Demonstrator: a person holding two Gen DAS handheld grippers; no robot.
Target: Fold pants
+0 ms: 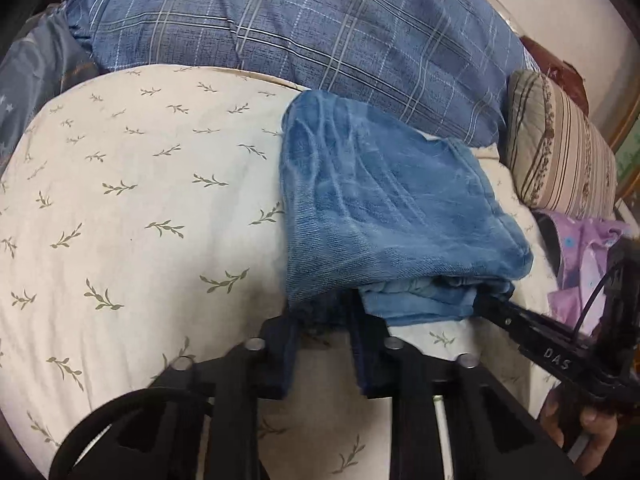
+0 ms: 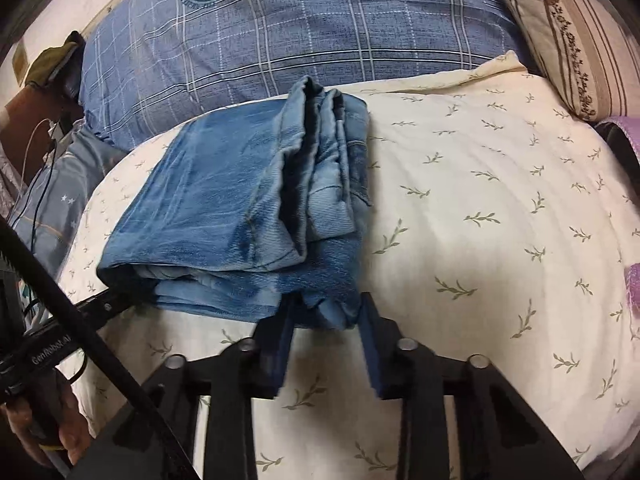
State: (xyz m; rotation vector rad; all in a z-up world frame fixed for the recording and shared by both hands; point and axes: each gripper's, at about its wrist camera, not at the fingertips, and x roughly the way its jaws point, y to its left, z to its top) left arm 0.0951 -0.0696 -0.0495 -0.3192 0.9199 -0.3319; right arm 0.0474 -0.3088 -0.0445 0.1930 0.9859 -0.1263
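Item: folded blue jeans (image 1: 392,208), laid on a cream leaf-print cover (image 1: 140,200) before a plaid pillow (image 1: 320,40). Both grippers are set at the near edge, directly ahead of each. Left gripper (image 1: 324,320) is seen at the near-left corner; right gripper (image 2: 326,312) at the near-right corner, jaws narrowed about the denim, though a true pinch cannot be told. The bundle's long axis is judged to run away from the grippers toward the pillow.

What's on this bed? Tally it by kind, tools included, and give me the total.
folded jeans: 1
pillows: 2, blue plaid pillow and striped pillow
purple cloth: 1
leaf-print cover: 1
tools: 2, left tool and right tool
Total: 7
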